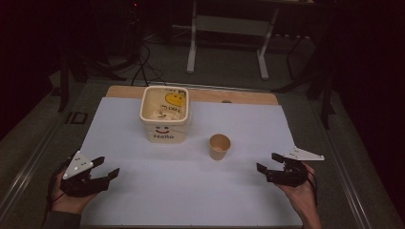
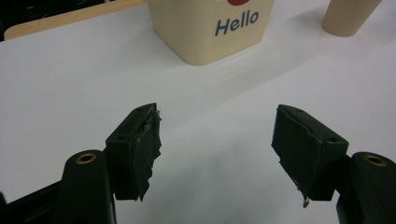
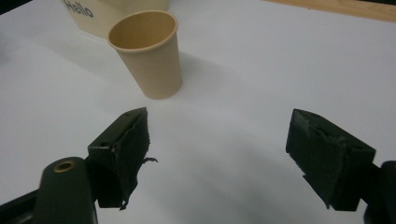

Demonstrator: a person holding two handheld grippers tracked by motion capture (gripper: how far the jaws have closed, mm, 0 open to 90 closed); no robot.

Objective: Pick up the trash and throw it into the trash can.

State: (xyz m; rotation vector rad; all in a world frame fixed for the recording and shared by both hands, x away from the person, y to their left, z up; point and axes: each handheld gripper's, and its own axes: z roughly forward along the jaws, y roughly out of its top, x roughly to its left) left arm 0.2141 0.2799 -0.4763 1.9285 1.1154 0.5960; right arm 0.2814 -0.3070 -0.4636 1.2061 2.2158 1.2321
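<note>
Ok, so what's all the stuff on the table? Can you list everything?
tub: one, cream with a smiley face and the word Hello, far middle of the table, something pale inside that I cannot make out
paper cup: one, tan, upright and empty, right of the tub and apart from it
white sheet: one, covers most of the table
table: one, wood edge shows at the far side
left tool: one, black, open, holding nothing, near left corner
right tool: one, black, open, holding nothing, near right corner
hands: two, holding the tools at the near edge
</note>
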